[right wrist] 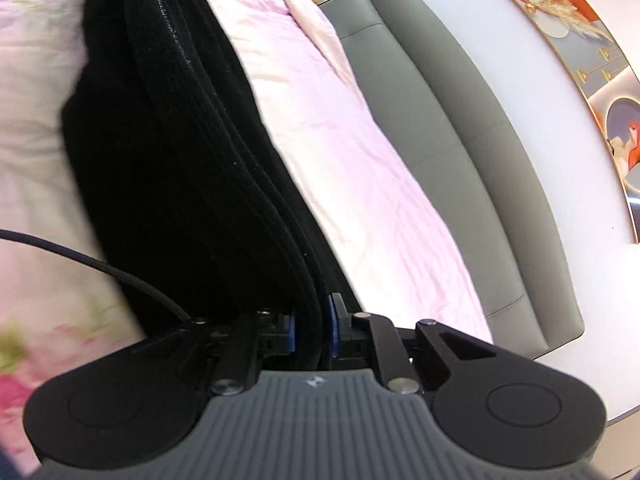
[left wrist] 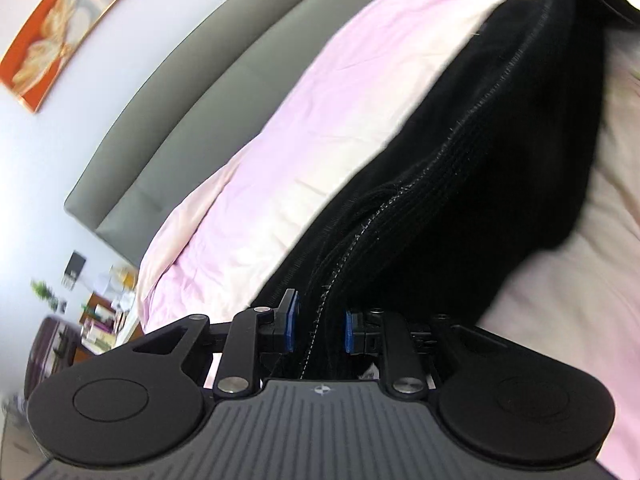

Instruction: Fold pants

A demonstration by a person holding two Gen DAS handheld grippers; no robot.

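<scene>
The black pants (left wrist: 500,152) are stretched above a pink bedsheet (left wrist: 304,152), their ribbed, stitched edge running up and away from me. My left gripper (left wrist: 320,330) is shut on one end of that edge, blue pads (left wrist: 291,328) pressing the cloth. In the right wrist view the same pants (right wrist: 168,152) hang as a layered black band. My right gripper (right wrist: 313,330) is shut on the other end, blue pads (right wrist: 335,332) on the fabric. The far ends of the cloth run out of each view.
A grey padded headboard (left wrist: 192,92) runs behind the bed (right wrist: 460,128). A framed orange picture (left wrist: 60,32) hangs on the white wall. A cluttered side table (left wrist: 100,312) stands beside the bed. A floral cover (right wrist: 36,60) lies left, and a black cable (right wrist: 100,266) crosses it.
</scene>
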